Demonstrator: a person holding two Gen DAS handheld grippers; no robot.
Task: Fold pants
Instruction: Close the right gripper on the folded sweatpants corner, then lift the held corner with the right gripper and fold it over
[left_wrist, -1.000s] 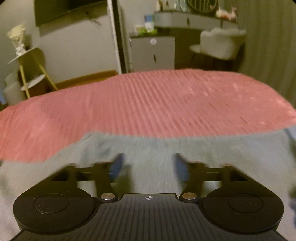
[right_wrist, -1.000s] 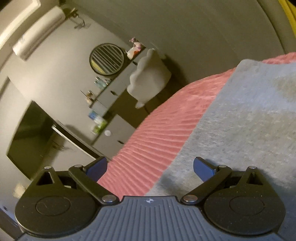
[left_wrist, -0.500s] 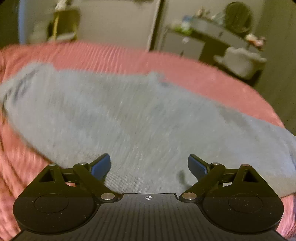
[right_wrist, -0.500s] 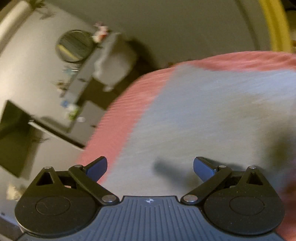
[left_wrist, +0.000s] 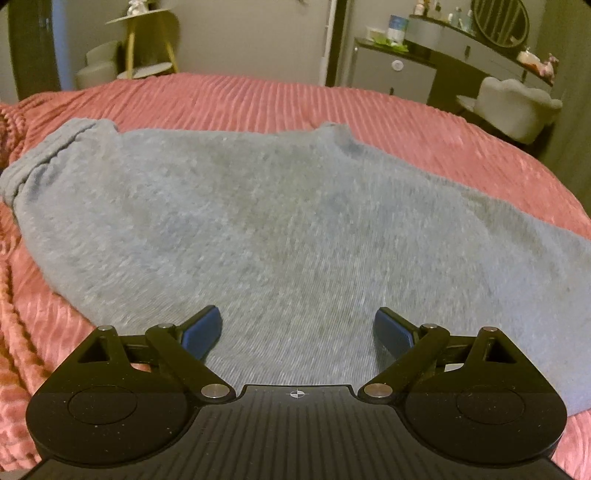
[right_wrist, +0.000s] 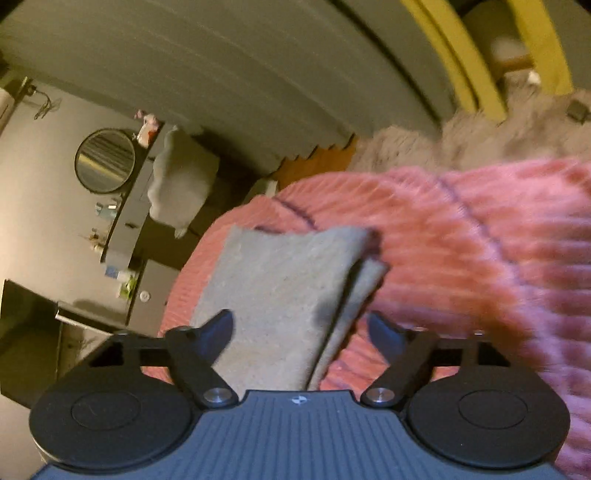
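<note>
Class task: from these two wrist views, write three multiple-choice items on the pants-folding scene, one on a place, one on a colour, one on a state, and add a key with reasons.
1. Where do the pants lie?
A. on the bed cover
B. on a chair
C. on the floor

2. What colour is the bed cover?
A. green
B. white
C. pink-red

3. How do the pant leg ends lie near the right claw?
A. rolled into a ball
B. stacked one on the other
C. hanging over a rail

Key: 1 A, grey cloth spreads flat on the ribbed cover; 2 C, the cover shows pink-red around the pants; 3 B, two hems overlap, between the closing jaws, pads not yet pressing.
</note>
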